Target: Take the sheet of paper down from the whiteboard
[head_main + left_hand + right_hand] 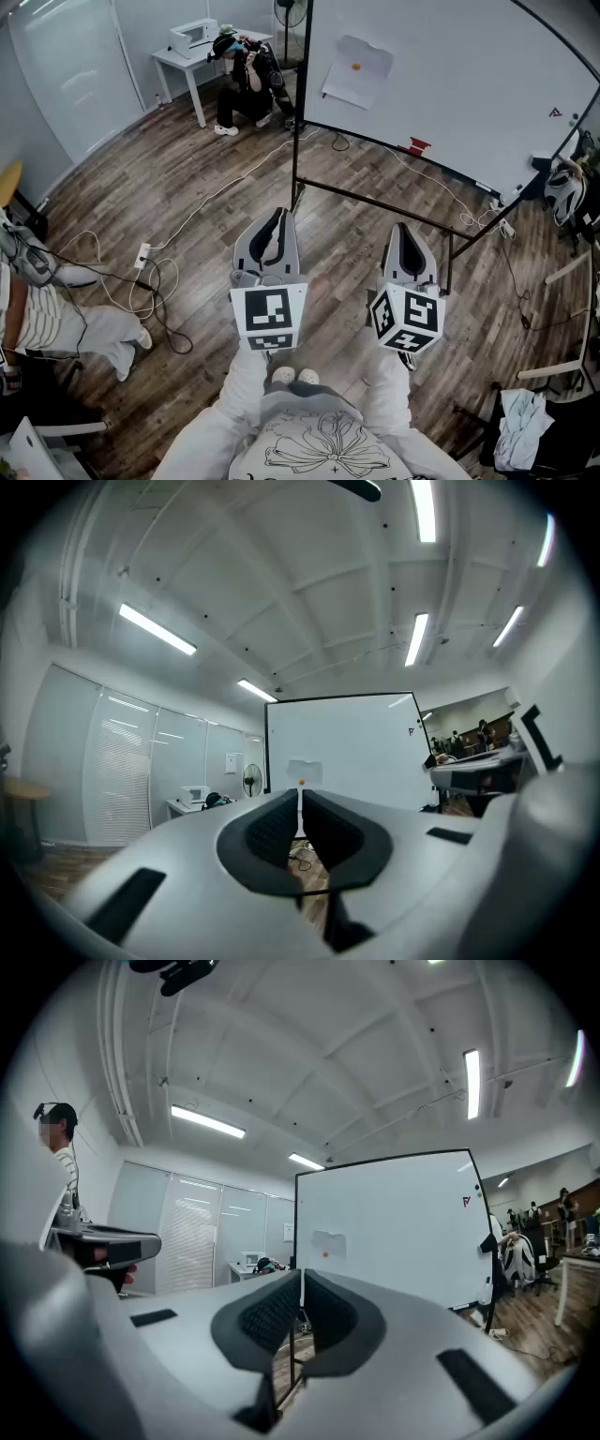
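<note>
while the paper [356,70] still hangs on the whiteboard [450,94], nothing is done: left gripper [278,217] and right gripper [403,230] sit well away, fingers [267,832] closed and empty

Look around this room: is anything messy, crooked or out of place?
Loose white and black cables trail in loops across the brown wooden floor, untidy and easy to trip on. Nothing else stands out.

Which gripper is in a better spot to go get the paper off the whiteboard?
Left, probably, but only just. The sheet of paper sits straight above the shut jaws of the left gripper, but a bit to one side of the right gripper. Both are empty and far from the whiteboard.
</note>
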The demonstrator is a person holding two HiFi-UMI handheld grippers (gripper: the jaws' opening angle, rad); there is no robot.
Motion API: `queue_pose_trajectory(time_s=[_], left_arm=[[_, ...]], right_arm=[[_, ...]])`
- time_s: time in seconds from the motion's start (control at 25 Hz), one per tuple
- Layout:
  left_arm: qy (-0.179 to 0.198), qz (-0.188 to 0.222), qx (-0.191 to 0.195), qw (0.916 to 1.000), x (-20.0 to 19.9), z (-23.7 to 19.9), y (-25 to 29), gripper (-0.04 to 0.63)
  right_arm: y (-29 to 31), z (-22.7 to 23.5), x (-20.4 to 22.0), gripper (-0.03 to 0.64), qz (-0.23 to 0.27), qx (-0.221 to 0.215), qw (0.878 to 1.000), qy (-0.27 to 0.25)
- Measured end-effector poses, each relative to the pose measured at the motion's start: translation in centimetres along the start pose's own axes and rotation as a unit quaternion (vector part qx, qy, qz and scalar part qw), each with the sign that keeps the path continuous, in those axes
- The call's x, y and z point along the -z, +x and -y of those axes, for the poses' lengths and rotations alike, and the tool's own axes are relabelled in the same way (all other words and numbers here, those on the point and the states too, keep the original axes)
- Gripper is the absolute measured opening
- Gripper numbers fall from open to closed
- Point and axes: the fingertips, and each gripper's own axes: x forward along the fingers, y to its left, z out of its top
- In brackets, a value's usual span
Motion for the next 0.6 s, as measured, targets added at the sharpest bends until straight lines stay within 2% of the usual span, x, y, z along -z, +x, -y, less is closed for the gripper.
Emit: queue_pose_trajectory(time_s=[0.6], left_arm=[[0.003, -0.011, -0.009, 0.9999, 0.9, 1.7, 1.8, 0.017]], right_arm=[[1.4, 2.5, 0.8, 0.012, -0.001, -0.012, 1.0, 0.01]])
